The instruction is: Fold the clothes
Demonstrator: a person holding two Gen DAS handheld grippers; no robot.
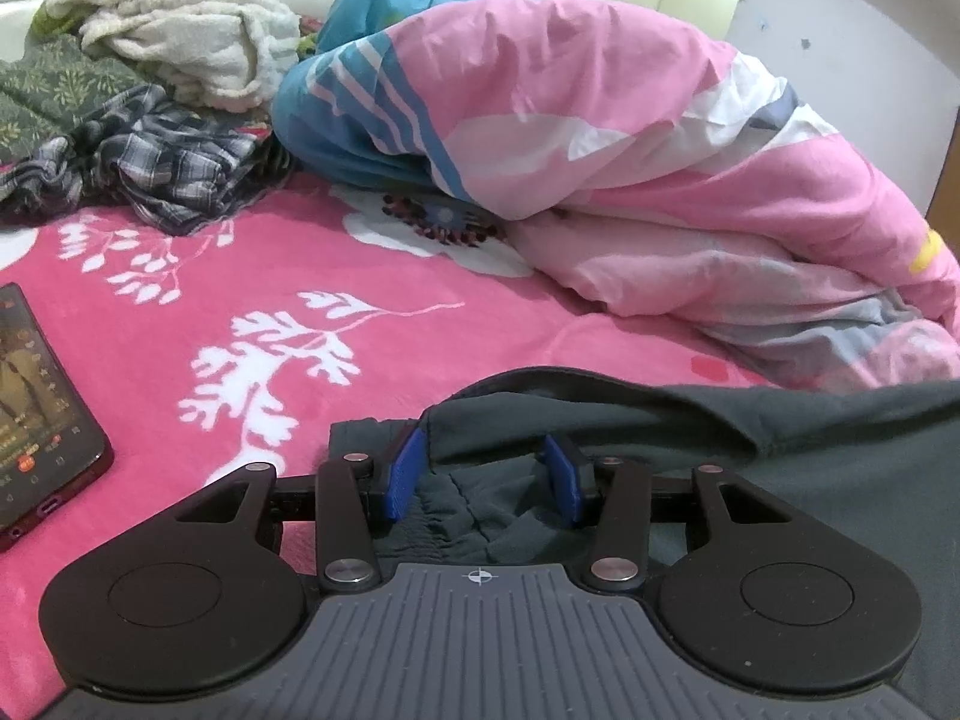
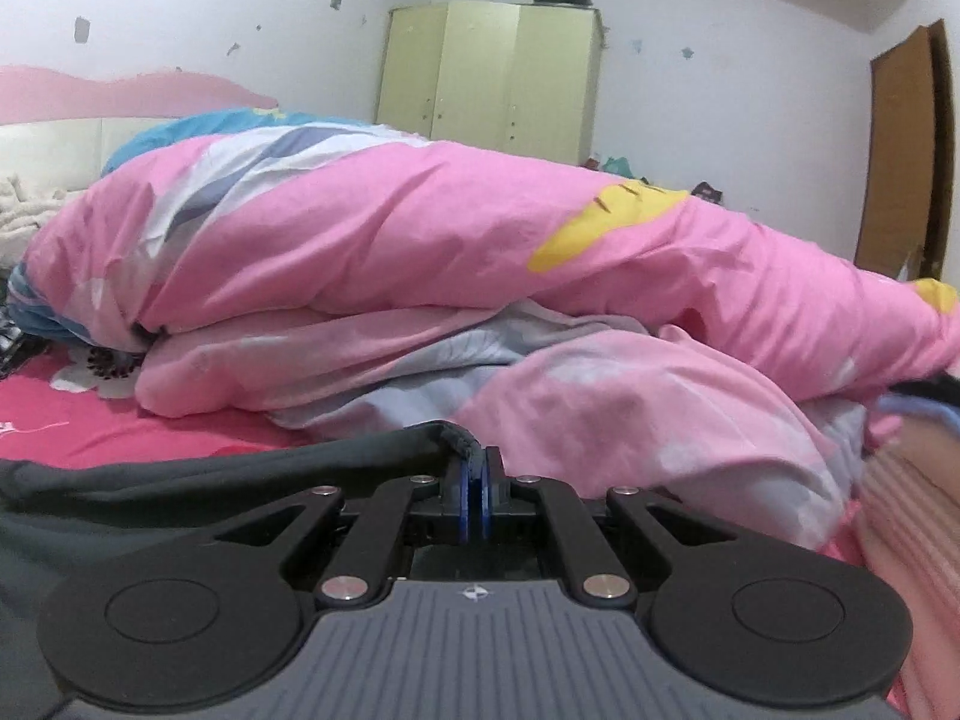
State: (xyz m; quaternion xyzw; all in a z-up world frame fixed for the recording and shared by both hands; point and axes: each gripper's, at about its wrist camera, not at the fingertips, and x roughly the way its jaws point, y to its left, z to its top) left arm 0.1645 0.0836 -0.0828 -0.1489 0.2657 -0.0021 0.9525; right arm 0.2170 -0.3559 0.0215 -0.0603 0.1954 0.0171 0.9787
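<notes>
A dark grey garment (image 1: 780,438) lies on the pink bed sheet (image 1: 180,312) in front of me. My left gripper (image 1: 483,474) has its blue pads (image 1: 399,474) set apart, with the garment's bunched, gathered band filling the gap and its edge draped over the fingertips. In the right wrist view the same garment (image 2: 150,480) stretches off to the left. My right gripper (image 2: 477,492) is shut, its blue pads pinching the garment's hem just above the sheet.
A big pink and blue duvet (image 1: 630,138) is heaped across the far side of the bed. A plaid garment (image 1: 174,168) and a cream fleece (image 1: 180,42) lie at the back left. A phone (image 1: 36,408) rests on the sheet at the left. A green wardrobe (image 2: 492,78) stands behind.
</notes>
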